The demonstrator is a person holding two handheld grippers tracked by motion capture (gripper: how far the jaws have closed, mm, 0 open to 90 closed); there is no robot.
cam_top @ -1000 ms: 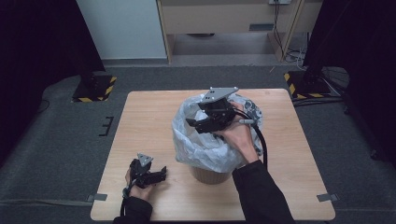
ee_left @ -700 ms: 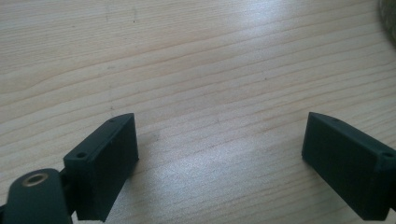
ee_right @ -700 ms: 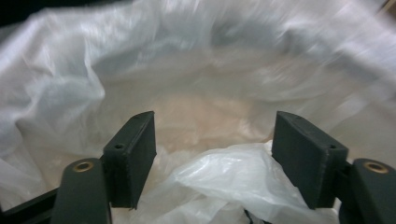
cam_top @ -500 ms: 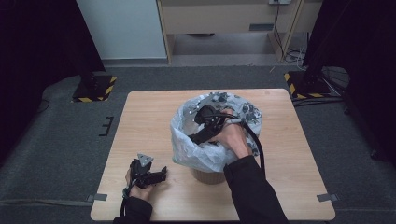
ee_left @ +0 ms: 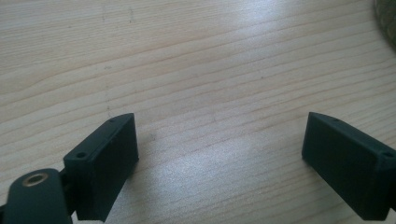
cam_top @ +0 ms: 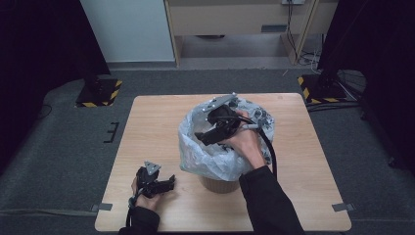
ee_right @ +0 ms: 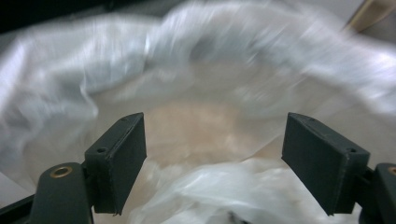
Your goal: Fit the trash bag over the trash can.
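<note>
Currently the clear plastic liner sits draped over a brown bin at the centre of the frame, with the right gripper lowered into its mouth, fingers spread and grasping nothing. The left gripper rests on the bench at lower left, fingers likewise spread. Expect the film to be light, limp and slippery; pinch a gathered fold at the rim.

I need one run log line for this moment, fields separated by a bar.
right gripper: open, over mouth of clear plastic bag lining round brown bin | left gripper: open, low over light wooden table
</note>
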